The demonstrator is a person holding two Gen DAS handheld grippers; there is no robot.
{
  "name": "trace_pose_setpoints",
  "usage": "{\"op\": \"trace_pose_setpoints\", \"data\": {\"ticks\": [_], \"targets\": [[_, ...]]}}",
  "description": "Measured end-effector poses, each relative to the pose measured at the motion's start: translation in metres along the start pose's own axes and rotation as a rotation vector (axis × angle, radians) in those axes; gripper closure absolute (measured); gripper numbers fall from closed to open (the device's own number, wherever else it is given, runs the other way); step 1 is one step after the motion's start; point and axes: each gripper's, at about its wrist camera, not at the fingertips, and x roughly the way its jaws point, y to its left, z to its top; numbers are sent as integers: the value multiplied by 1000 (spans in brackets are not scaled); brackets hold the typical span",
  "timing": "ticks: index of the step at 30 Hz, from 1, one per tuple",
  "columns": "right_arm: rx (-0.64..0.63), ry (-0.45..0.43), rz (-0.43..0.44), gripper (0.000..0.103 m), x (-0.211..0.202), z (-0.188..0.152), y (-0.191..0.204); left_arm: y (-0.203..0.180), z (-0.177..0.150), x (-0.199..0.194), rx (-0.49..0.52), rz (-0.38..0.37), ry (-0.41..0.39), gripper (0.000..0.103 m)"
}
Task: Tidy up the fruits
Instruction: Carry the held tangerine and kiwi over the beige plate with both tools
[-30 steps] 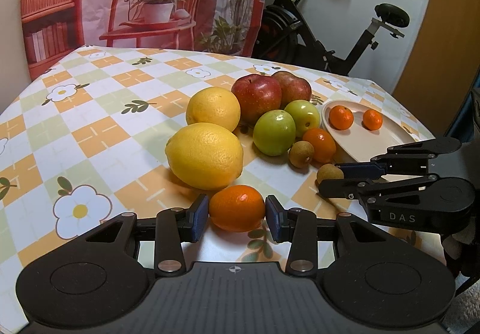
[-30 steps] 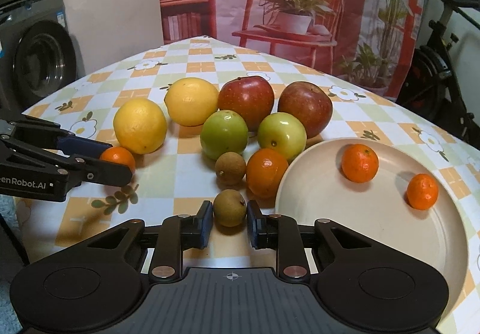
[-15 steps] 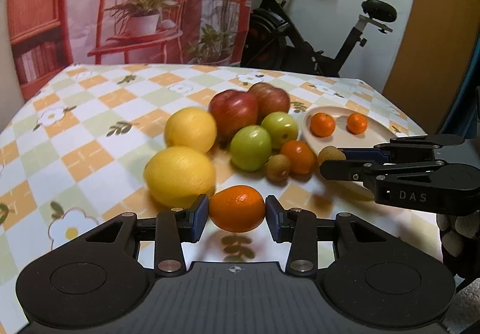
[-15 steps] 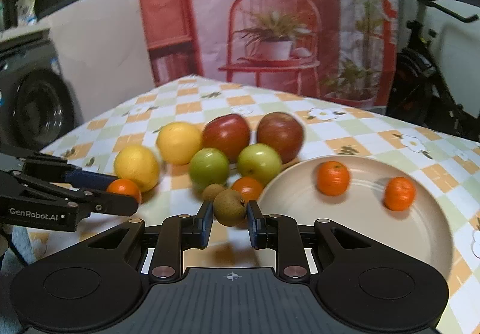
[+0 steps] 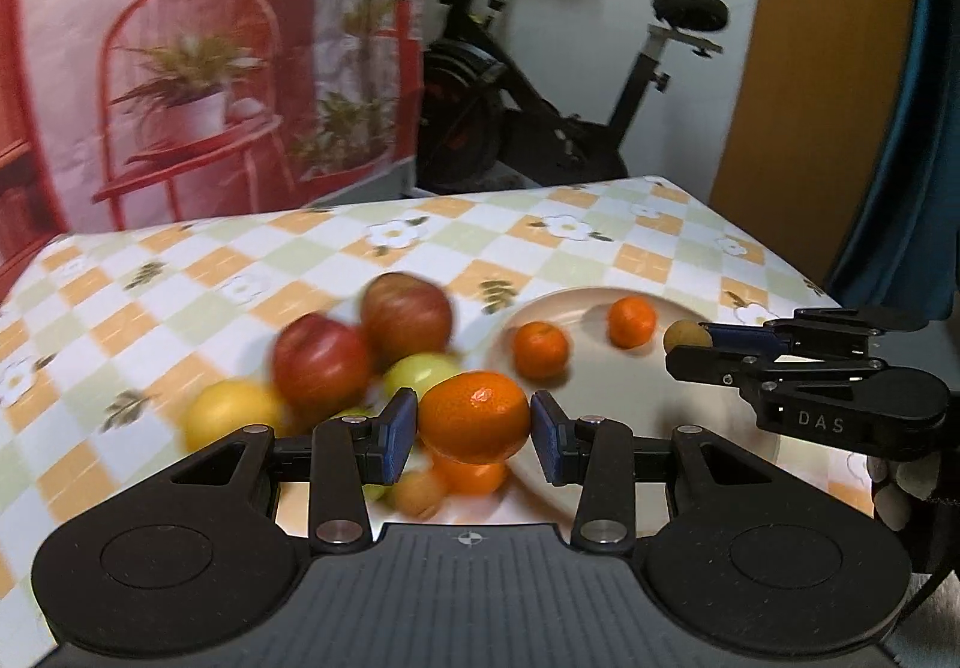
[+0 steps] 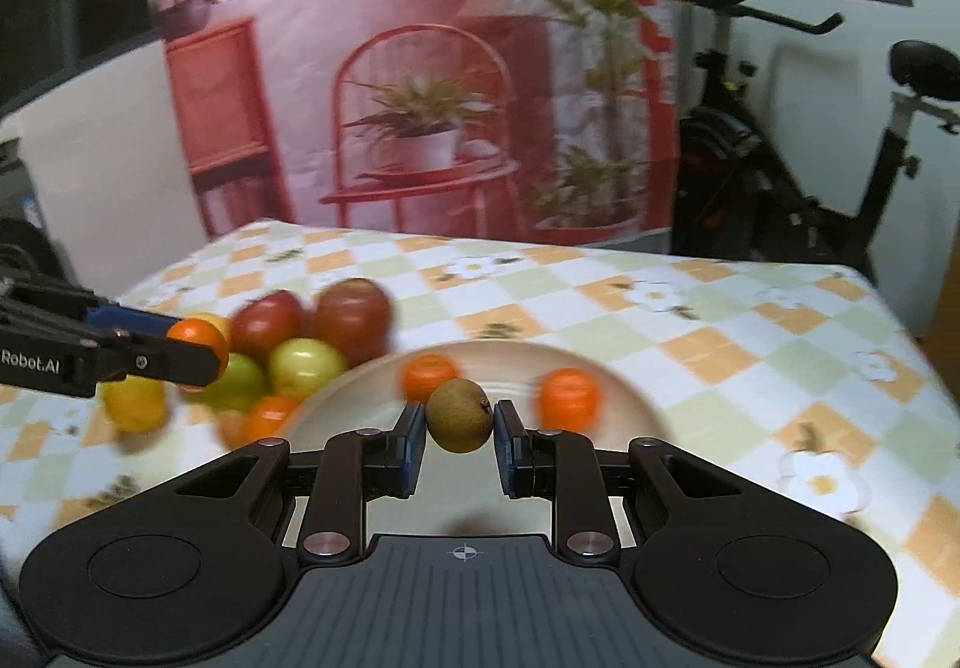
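My left gripper (image 5: 474,428) clamped on a tangerine (image 5: 474,415), my right gripper (image 6: 459,437) pinching a small brown fruit (image 6: 459,415), two tangerines on the plate (image 6: 624,404), two red apples (image 6: 353,315).

From my end the counter (image 6: 708,320) wears a checked flower cloth; sitting right on it are two red apples (image 6: 351,317), green apples (image 6: 303,368), a lemon (image 6: 135,404) and a cream plate (image 6: 624,398), all blurry.

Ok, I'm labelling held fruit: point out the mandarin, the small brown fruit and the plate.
mandarin (image 5: 474,416): left wrist view, middle of its peel.
small brown fruit (image 6: 459,415): right wrist view, centre of its skin.
plate (image 6: 630,398): right wrist view, bare right rim.
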Motion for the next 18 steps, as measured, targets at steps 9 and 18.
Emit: {"op": "trace_pose_setpoints", "data": {"ticks": [9,18], "targets": [[2,34,-63,81,14,-9,-46,-31,8,61,88,31,72,60],[-24,61,-53,81,39,-10,-49,-39,13,79,195,72,97,59]]}}
